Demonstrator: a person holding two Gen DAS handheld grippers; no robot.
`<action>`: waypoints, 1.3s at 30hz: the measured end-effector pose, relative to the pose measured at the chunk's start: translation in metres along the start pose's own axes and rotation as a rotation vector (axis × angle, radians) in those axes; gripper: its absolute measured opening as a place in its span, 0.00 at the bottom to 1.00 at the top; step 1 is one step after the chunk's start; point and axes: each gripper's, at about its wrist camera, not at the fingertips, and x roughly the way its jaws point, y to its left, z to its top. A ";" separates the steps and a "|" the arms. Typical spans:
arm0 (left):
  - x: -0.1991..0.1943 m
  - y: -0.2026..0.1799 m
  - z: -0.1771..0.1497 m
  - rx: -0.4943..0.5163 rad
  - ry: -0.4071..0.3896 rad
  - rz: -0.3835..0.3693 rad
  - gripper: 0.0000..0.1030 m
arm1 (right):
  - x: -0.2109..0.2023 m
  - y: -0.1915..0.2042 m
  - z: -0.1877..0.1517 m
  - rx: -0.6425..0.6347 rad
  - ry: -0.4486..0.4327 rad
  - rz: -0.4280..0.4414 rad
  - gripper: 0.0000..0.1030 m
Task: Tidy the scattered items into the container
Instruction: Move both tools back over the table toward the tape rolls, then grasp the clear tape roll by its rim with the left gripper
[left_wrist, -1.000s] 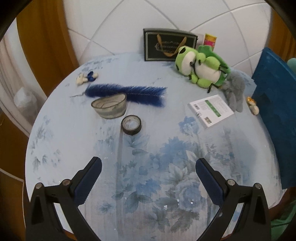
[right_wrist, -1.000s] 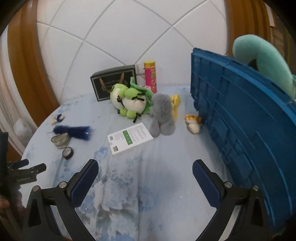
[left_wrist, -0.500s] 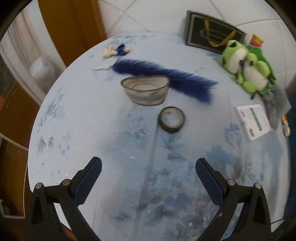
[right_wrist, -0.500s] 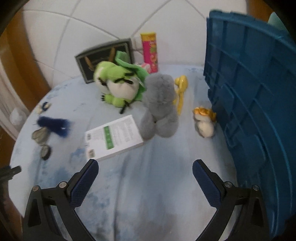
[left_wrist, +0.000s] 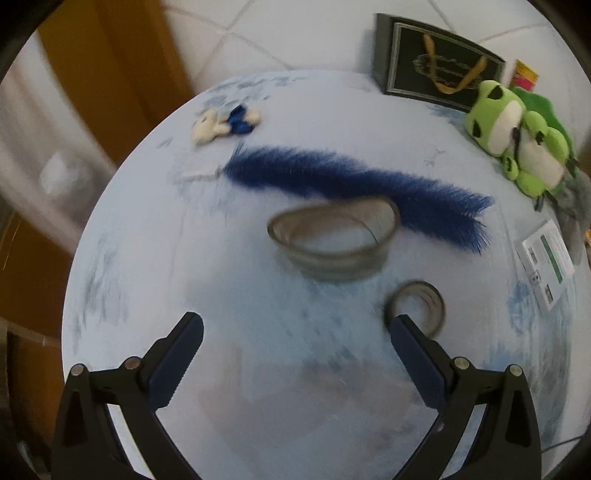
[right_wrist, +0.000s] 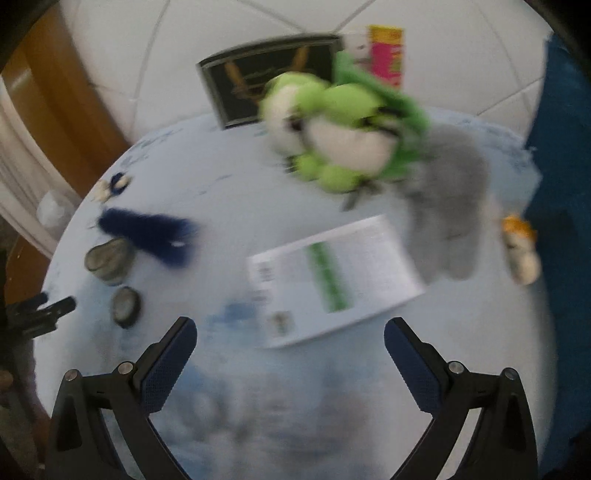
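Left wrist view: scattered items lie on the round table, none gripped.

Nearest the left gripper (left_wrist: 295, 328), whose jaws stand spread and empty, a glass bowl (left_wrist: 332, 242) sits at frame centre with a tape roll (left_wrist: 417, 306) lower right of it, just by the right finger. The bowl looks rigid, slick and breakable (best pinched across its rim); the roll is probably light and stiff. Behind the bowl lies a soft blue furry strip (left_wrist: 354, 186). In the right wrist view the right gripper (right_wrist: 290, 338), likewise spread, faces a flat booklet (right_wrist: 332, 280), a green frog plush (right_wrist: 340, 129) and a grey plush (right_wrist: 448, 203), both likely squashy. A blue container (right_wrist: 554, 147) stands at the right edge.
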 end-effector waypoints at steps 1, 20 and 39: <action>0.003 0.007 0.005 0.037 -0.010 -0.021 1.00 | 0.006 0.018 -0.002 0.011 0.000 0.005 1.00; 0.088 0.017 0.034 0.516 0.033 -0.366 0.97 | 0.080 0.201 -0.041 0.208 0.000 -0.227 1.00; 0.095 0.027 0.033 0.500 0.017 -0.364 0.54 | 0.135 0.210 -0.043 0.236 0.018 -0.241 1.00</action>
